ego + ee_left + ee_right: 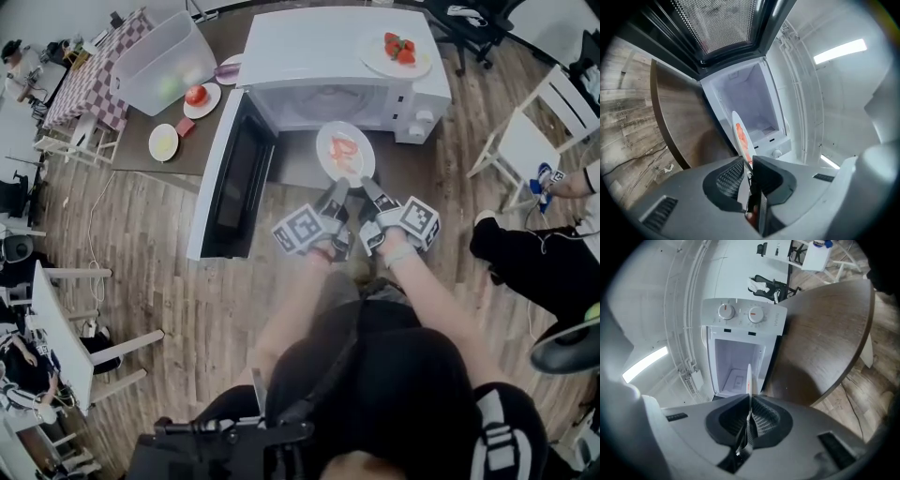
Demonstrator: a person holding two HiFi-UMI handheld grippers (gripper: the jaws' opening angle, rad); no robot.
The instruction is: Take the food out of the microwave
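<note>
Fingers (330, 202) of the left gripper (338, 189) and right gripper (368, 187) are clamped on the plate (345, 150) rim at six o'clock. The plate and its food (343, 147) hang just outside the microwave (319, 56) mouth. Both hands should pull back together and level, clear of the door (230, 178) at nine o'clock.

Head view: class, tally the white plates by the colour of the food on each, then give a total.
White round plates with red food: 3
White round plate with yellow food: 1
White plate with purple food, partly hidden: 1
Total: 5
</note>
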